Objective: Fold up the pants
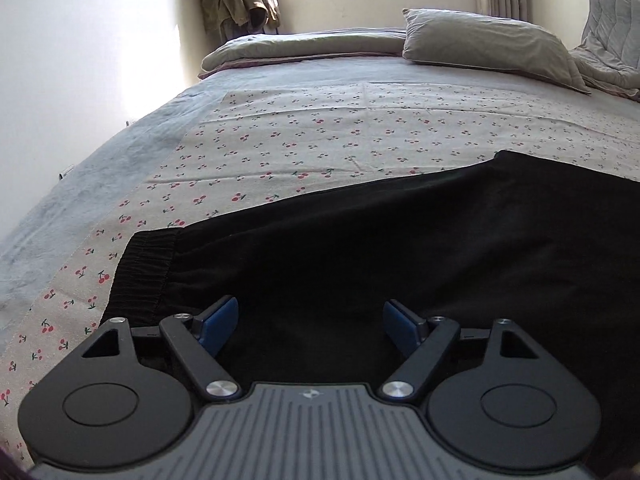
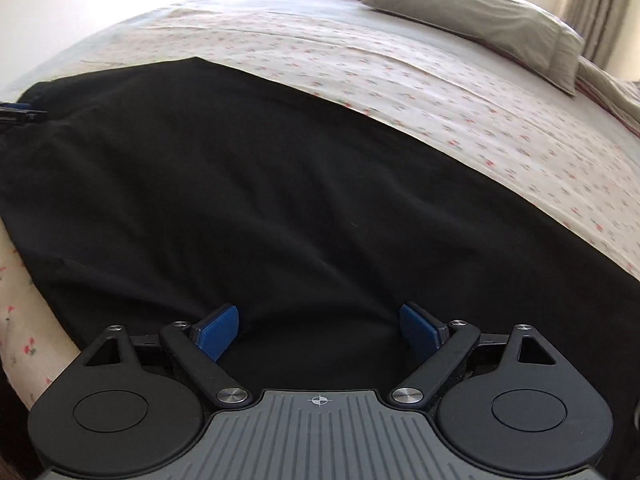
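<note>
One pair of black fabric pants (image 1: 380, 248) spread flat across the near part of the cherry-print bedsheet (image 1: 320, 132), elastic waistband (image 1: 146, 268) at the left end, beside the left gripper (image 1: 310, 326). Two grippers low over the dark cloth, left one released with blue pads (image 1: 218, 328) wide apart, right gripper (image 2: 318, 328) likewise spread and clutching nothing. Farther up the bed, one grey pillow (image 1: 488, 46), one folded grey quilt (image 1: 296, 46); no readable writing anywhere.

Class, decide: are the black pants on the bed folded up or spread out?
Spread out. The black pants lie as one long flat stretch across the cherry-print sheet, elastic waistband at one end. Whether the legs overlap, cannot tell.
</note>
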The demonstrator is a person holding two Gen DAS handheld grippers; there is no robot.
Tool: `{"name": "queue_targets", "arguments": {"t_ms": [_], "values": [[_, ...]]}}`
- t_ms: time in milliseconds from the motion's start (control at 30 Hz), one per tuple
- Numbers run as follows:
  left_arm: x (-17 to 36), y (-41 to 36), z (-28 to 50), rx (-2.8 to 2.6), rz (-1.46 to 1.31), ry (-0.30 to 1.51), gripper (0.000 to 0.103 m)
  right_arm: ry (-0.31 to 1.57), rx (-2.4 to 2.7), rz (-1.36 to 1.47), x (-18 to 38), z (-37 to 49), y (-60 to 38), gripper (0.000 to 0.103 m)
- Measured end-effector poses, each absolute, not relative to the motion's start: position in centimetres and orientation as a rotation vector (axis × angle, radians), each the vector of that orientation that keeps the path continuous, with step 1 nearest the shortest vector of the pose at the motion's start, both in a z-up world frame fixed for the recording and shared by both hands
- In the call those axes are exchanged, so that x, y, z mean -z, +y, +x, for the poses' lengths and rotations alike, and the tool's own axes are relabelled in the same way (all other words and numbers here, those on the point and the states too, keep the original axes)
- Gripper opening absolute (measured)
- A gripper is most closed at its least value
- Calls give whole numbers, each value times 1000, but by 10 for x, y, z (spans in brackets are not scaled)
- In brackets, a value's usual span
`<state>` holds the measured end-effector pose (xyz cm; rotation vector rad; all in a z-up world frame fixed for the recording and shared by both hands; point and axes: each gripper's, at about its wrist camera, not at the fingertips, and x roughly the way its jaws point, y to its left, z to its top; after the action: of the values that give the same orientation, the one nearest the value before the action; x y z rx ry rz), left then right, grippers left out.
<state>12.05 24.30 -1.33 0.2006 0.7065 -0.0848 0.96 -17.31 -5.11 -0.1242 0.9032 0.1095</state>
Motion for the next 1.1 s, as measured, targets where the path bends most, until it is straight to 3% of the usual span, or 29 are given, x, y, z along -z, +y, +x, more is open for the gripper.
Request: {"name": "queue_targets", "arguments": {"t_ms": [233, 433, 600, 933, 1100], "values": [[-17, 118, 91, 431, 270, 680, 84, 857, -203, -56, 34, 7, -146, 90], [20, 27, 64, 706, 349, 725, 83, 900, -278, -111, 58, 15, -118, 90], [47, 30, 40, 811, 467, 737, 81, 892, -268, -107, 65, -25, -162, 89], [42, 68, 44, 895, 424, 894, 81, 962, 4, 19, 61, -94, -256, 89], [34, 62, 39, 940, 345, 866, 80, 913, 132, 47, 45, -121, -282, 89]]}}
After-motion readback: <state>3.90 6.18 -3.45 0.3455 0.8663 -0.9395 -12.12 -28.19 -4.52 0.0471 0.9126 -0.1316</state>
